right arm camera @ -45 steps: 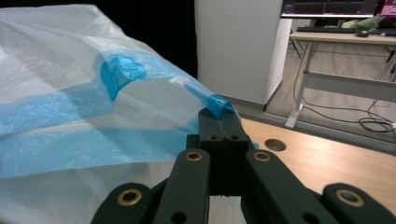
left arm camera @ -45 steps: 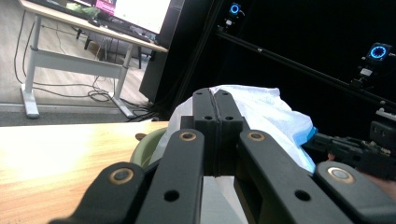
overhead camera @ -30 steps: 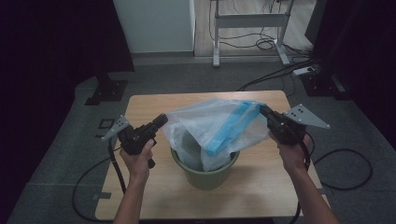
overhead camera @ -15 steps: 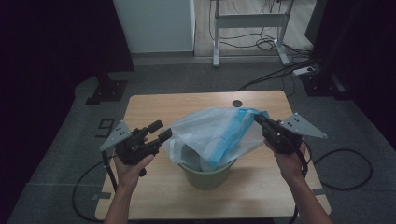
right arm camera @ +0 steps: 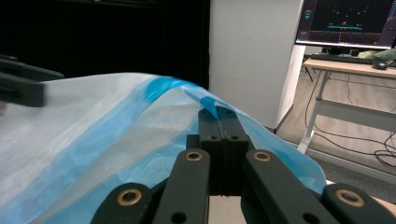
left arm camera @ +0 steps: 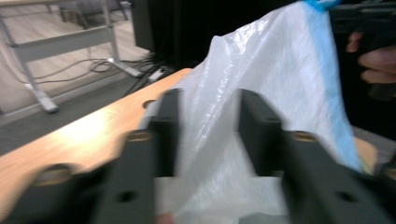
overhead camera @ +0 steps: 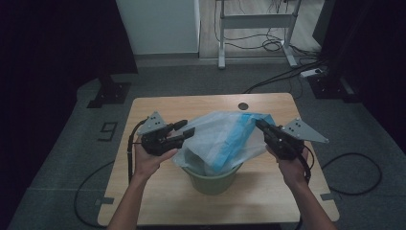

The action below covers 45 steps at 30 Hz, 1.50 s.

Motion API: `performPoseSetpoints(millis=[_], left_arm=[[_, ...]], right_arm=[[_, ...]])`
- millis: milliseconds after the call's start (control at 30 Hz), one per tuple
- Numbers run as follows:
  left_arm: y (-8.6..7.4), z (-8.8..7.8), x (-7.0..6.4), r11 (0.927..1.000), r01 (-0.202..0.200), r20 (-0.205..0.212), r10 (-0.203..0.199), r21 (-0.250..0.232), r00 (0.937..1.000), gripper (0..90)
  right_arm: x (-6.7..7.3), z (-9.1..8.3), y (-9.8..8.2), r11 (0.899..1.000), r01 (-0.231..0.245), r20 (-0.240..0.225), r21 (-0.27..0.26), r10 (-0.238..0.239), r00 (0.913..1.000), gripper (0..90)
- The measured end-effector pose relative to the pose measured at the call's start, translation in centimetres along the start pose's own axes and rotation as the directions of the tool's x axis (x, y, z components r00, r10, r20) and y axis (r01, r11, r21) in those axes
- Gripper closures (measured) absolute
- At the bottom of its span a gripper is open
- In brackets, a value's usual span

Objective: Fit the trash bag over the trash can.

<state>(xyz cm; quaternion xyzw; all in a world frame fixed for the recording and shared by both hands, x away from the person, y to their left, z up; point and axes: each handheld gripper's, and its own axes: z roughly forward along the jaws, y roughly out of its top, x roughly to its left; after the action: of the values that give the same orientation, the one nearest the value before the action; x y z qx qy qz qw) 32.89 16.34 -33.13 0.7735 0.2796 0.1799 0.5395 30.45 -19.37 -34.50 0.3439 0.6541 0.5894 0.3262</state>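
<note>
A translucent white plastic bag (overhead camera: pixel 218 139) with a blue band rises out of a green bin (overhead camera: pixel 210 181) at the middle of the table. My left gripper (overhead camera: pixel 187 130) is at the bag's left side, open. In the left gripper view its jaws stand apart with the bag's film (left arm camera: pixel 210 121) between them. My right gripper (overhead camera: pixel 260 125) is shut on the bag's blue rim at the right. The right gripper view shows that blue edge (right arm camera: pixel 205 100) pinched at the tips of the shut gripper (right arm camera: pixel 218 114). The lower part of the bin's inside is hidden by the bag.
The wooden table (overhead camera: pixel 158 108) has a small dark round hole (overhead camera: pixel 243 106) near its far edge. Cables trail from both grippers over the table's sides to the grey floor. A white desk frame (overhead camera: pixel 253 21) stands beyond, and a monitor (right arm camera: pixel 348 23) on another desk.
The left gripper has moved right, and its open jaws now straddle the bag's left side. The bag has sunk lower over the bin. The right gripper keeps its hold.
</note>
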Motion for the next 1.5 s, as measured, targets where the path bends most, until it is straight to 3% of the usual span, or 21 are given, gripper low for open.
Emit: performPoseSetpoints(millis=[67, 133, 233, 400, 433, 467, 500, 533, 567, 633, 667, 700, 733, 800, 933, 1133, 1233, 1333, 1500], left_arm=[[0.3, 0.2, -0.2, 0.9999, 0.009, 0.005, -0.009, -0.008, 0.9999, 80.6], [0.4, 0.2, -0.2, 0.9994, 0.02, -0.023, -0.021, -0.028, 0.9995, 88.0], [0.5, 0.1, 0.0, 0.9963, 0.054, -0.032, -0.056, -0.067, 0.9979, 89.7], [0.1, -0.3, 1.4, 0.9784, 0.131, -0.057, -0.142, -0.159, 0.9882, 89.9], [0.1, -0.3, 1.4, 0.9784, 0.131, -0.057, -0.142, -0.159, 0.9882, 89.9], [0.0, -0.5, 1.7, 0.9722, 0.153, -0.054, -0.165, -0.177, 0.9848, 89.9], [-0.2, -0.6, 2.3, 0.9616, 0.186, -0.047, -0.199, -0.202, 0.9789, 89.9], [-0.3, -0.7, 2.6, 0.9569, 0.198, -0.044, -0.212, -0.212, 0.9763, 89.9], [-0.3, -0.7, 2.6, 0.9569, 0.198, -0.044, -0.212, -0.212, 0.9763, 89.9], [-0.5, -0.7, 3.2, 0.9492, 0.218, -0.039, -0.232, -0.227, 0.9719, 89.9], [-0.6, -0.7, 3.7, 0.9408, 0.236, -0.032, -0.251, -0.243, 0.9674, 89.9], [-0.6, -0.7, 3.7, 0.9408, 0.236, -0.032, -0.251, -0.243, 0.9674, 89.9], [-0.6, -0.8, 4.3, 0.9306, 0.256, -0.027, -0.272, -0.262, 0.9619, 89.9], [-0.6, -0.8, 4.5, 0.928, 0.259, -0.027, -0.276, -0.268, 0.9608, 89.9], [-0.3, -1.0, 5.3, 0.9126, 0.278, -0.017, -0.297, -0.3, 0.9549, 89.9], [-0.4, -2.6, 5.1, 0.8944, 0.279, 0.012, -0.294, -0.349, 0.9558, 89.9], [-1.1, -3.6, 4.2, 0.8936, 0.266, 0.031, -0.273, -0.362, 0.9614, 89.9], [-2.5, -4.6, 3.1, 0.9024, 0.237, 0.037, -0.24, -0.36, 0.9701, 89.8], [-5.3, -5.9, 1.9, 0.899, 0.246, 0.066, -0.238, -0.362, 0.969, 89.8]], right_arm=[[0.1, 0.0, -0.1, 1.0, 0.004, -0.005, 0.0, -0.004, 1.0, 89.1], [0.2, 0.0, -0.2, 1.0, 0.004, -0.008, 0.001, -0.004, 1.0, 89.1], [0.2, -0.1, -0.4, 1.0, 0.001, -0.01, 0.003, -0.001, 0.9999, 89.1], [-0.5, -0.6, -1.3, 1.0, -0.011, -0.005, 0.012, 0.012, 0.9999, 89.1], [-0.5, -0.6, -1.3, 1.0, -0.011, -0.005, 0.012, 0.012, 0.9999, 89.1], [-0.8, -0.7, -1.5, 1.0, -0.017, 0.0, 0.016, 0.017, 0.9999, 89.1], [-1.0, -0.7, -1.6, 1.0, -0.02, 0.004, 0.019, 0.02, 0.9998, 89.1], [-1.2, -0.6, -1.7, 0.999, -0.024, 0.007, 0.023, 0.024, 0.9997, 89.1], [-1.2, -0.6, -1.7, 0.999, -0.024, 0.007, 0.023, 0.024, 0.9997, 89.1], [-1.6, -0.5, -1.8, 0.999, -0.03, 0.016, 0.028, 0.03, 0.9994, 89.1], [-2.1, -0.3, -1.8, 0.999, -0.033, 0.025, 0.034, 0.032, 0.9992, 89.1], [-2.3, -0.1, -1.7, 0.999, -0.035, 0.033, 0.035, 0.033, 0.9989, 89.1], [-2.6, 0.0, -1.6, 0.999, -0.038, 0.039, 0.034, 0.036, 0.9986, 89.1], [-3.1, 0.2, -1.3, 0.999, -0.042, 0.054, 0.033, 0.04, 0.9978, 89.1], [-4.2, 0.7, -0.4, 0.998, -0.05, 0.084, 0.027, 0.047, 0.9953, 89.1], [-4.8, -0.1, 0.8, 0.998, -0.057, 0.1, -0.014, 0.058, 0.9933, 89.1], [-4.3, -1.1, 0.6, 0.998, -0.053, 0.083, -0.029, 0.056, 0.995, 89.1], [-3.6, -2.3, -0.3, 0.998, -0.047, 0.057, -0.03, 0.049, 0.9972, 89.1], [-2.7, -4.4, -2.6, 0.997, -0.072, 0.013, -0.017, 0.072, 0.9973, 89.0]])
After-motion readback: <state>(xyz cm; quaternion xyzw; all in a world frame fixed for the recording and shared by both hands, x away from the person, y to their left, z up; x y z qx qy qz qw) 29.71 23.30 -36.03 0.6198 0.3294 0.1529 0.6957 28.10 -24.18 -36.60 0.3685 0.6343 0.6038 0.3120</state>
